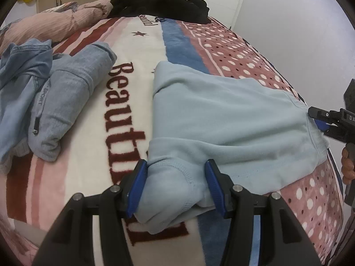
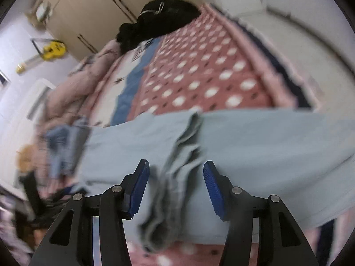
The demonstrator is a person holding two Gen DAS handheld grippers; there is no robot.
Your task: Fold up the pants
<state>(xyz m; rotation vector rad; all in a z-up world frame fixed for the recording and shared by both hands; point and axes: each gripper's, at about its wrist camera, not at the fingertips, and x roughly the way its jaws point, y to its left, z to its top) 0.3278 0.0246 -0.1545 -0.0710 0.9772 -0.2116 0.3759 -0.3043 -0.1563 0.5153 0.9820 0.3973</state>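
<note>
Light blue pants (image 1: pixel 224 119) lie folded across the bed's patterned blanket (image 1: pixel 124 115). My left gripper (image 1: pixel 176 184) is open, its blue pads either side of a bunched cuff end of the pants at the near edge. My right gripper (image 2: pixel 176 186) is open too, with a gathered ridge of the pants (image 2: pixel 255 146) between its pads; that view is blurred. In the left wrist view the right gripper (image 1: pixel 319 119) sits at the pants' right edge, by the waistband seam.
A pile of grey-blue clothes (image 1: pixel 44 102) lies on the bed's left. Black garments (image 1: pixel 164 2) and a pink quilt (image 1: pixel 55 24) sit at the far end. Wardrobe doors (image 2: pixel 93 11) stand behind. The bed's right edge drops beside a white wall (image 1: pixel 299 33).
</note>
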